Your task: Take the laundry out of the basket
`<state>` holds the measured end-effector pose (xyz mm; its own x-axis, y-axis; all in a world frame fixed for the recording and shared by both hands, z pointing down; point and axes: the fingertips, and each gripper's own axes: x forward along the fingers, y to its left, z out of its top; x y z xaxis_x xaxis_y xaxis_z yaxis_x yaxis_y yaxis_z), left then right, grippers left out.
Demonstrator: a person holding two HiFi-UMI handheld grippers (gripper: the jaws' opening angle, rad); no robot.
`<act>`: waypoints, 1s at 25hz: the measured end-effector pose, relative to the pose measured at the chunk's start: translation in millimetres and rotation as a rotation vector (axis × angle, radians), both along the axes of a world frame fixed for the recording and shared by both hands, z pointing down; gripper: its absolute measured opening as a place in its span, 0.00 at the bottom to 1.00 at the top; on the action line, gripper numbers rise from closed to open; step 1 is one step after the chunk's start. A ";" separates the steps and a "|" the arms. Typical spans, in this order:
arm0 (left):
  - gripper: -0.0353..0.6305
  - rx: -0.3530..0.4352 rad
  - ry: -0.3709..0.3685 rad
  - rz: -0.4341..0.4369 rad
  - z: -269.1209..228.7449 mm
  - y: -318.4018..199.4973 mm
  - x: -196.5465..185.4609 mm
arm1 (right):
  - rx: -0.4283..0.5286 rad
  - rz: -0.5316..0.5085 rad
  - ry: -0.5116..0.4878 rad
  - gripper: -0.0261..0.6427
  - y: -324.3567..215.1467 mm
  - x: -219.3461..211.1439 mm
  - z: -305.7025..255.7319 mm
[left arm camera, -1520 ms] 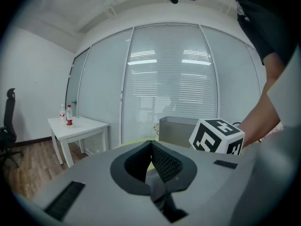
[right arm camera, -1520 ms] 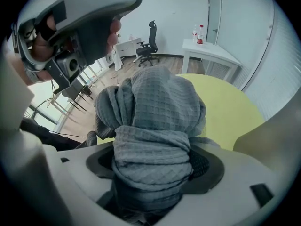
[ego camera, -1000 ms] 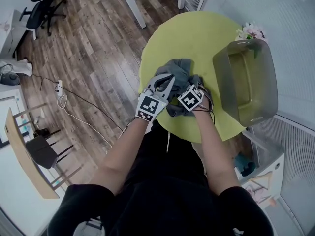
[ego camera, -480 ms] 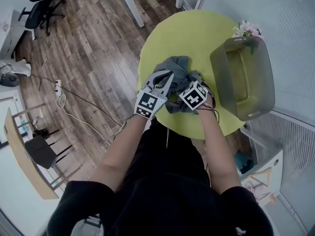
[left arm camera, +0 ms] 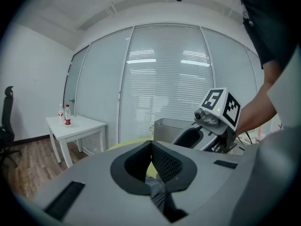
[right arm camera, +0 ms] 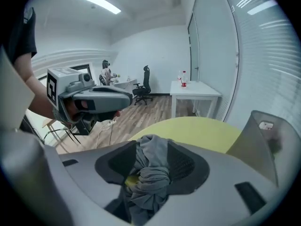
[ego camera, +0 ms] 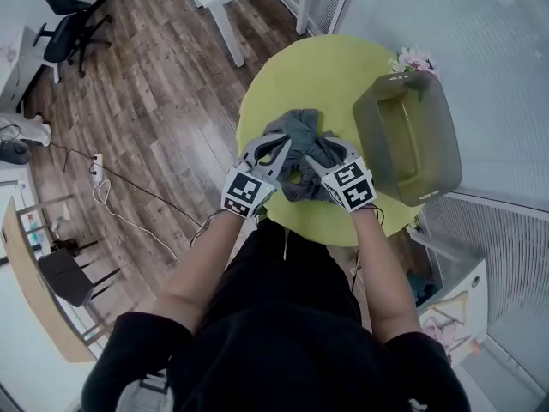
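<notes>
Pinching the grey garment, left tongs clenched; right tongs, just closing, grasp it too.

The laundry is grey, the table yellow-green, the basket smoky grey, the floor brown wood-grain.

This looks like an office room. Wood-look plank flooring runs under a black swivel office chair and a plain white desk carrying two small bottles. Tall glass partition walls with slatted blinds enclose it, strip lights line the white ceiling, and a round yellow-green worktop stands by the glass.
</notes>
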<state>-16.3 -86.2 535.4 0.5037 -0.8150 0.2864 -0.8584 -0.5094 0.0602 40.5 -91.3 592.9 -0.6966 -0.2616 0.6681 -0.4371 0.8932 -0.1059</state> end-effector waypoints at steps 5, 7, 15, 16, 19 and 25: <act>0.07 0.006 0.021 0.063 -25.8 21.7 1.8 | 0.068 0.059 -0.163 0.10 10.0 -2.2 -64.0; 0.07 0.019 0.039 0.087 -42.5 30.7 3.0 | 0.098 0.085 -0.262 0.08 14.4 -3.4 -93.9; 0.07 0.086 0.071 0.138 -100.9 52.9 12.3 | 0.257 0.126 -0.471 0.07 47.4 0.8 -171.3; 0.07 0.094 0.077 0.143 -107.6 55.7 13.4 | 0.274 0.134 -0.490 0.07 51.6 1.4 -178.7; 0.07 0.116 0.082 0.165 -122.8 64.3 15.4 | 0.301 0.150 -0.526 0.07 61.4 0.8 -196.3; 0.07 0.153 0.112 0.179 -147.8 78.8 17.6 | 0.350 0.149 -0.555 0.07 78.4 -5.4 -216.6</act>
<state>1.2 -7.4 387.6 0.6652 -0.7398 0.1006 -0.7463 -0.6629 0.0604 35.1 -12.9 376.3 -0.8520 -0.5175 0.0791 -0.5225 0.8501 -0.0657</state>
